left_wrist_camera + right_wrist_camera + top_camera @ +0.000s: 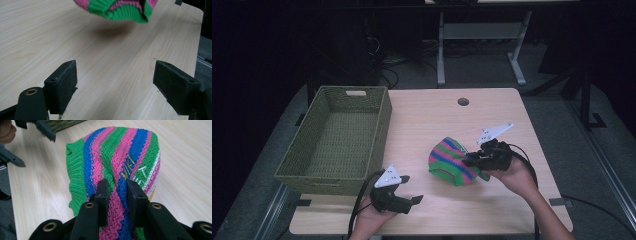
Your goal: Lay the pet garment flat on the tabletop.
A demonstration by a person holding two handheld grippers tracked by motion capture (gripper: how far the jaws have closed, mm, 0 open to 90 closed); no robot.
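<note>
Right of the basket, R gripper is pinching the striped knit hat just above the table; L gripper is waiting wide open w/ nothing. Thin pinch — knit could be slipping out.

Dim room, table evenly lit; soft shadow under hat; mild blur.

On the table a basket sits at the left edge. Right of it, the knitted hat hangs just above the tabletop, pinched in the right gripper at its right side. The left gripper hovers near the front edge, before the basket's near right corner, left of the hat
</note>
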